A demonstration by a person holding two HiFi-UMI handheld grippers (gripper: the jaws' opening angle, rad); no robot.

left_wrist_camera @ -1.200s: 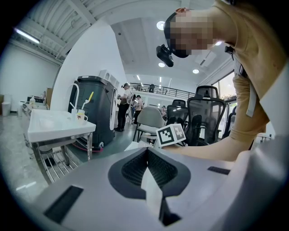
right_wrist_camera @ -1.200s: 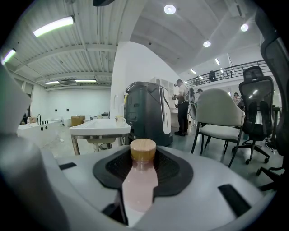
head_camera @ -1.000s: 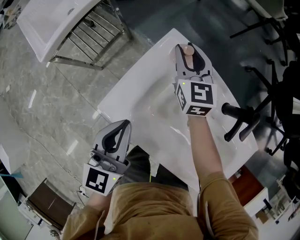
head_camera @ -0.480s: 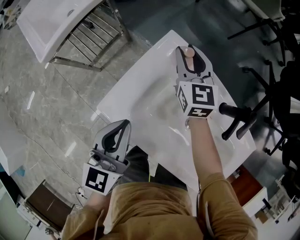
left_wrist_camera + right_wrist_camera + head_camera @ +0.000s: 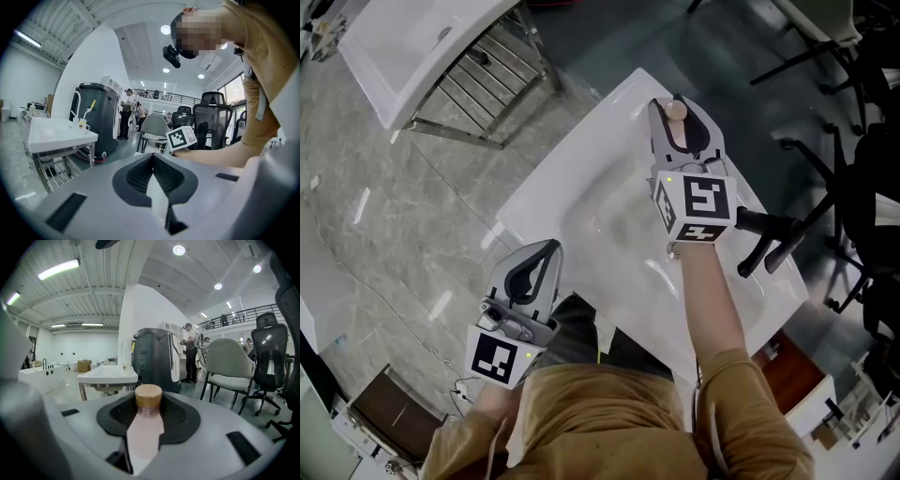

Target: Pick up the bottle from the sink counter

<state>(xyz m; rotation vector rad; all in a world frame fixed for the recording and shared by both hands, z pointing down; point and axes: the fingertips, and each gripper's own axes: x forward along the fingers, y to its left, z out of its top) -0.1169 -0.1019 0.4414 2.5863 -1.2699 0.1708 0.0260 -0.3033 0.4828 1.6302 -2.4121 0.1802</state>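
Two jaws of my right claw (image 5: 147, 414) are clamped on the pink bottle (image 5: 146, 427), its body pinched between the dark ribbed pads (image 5: 180, 416) and its round wooden cap standing just above them. In the head view, claw and bottle sit at the far edge of the white sink counter (image 5: 581, 183). I cannot tell whether the bottle rests on it or is lifted clear, and a black tap (image 5: 761, 246) stands toward the counter's right side. My left claw (image 5: 542, 255) has its jaws together on nothing, just off the counter's near left edge, over the grey floor (image 5: 394, 216).
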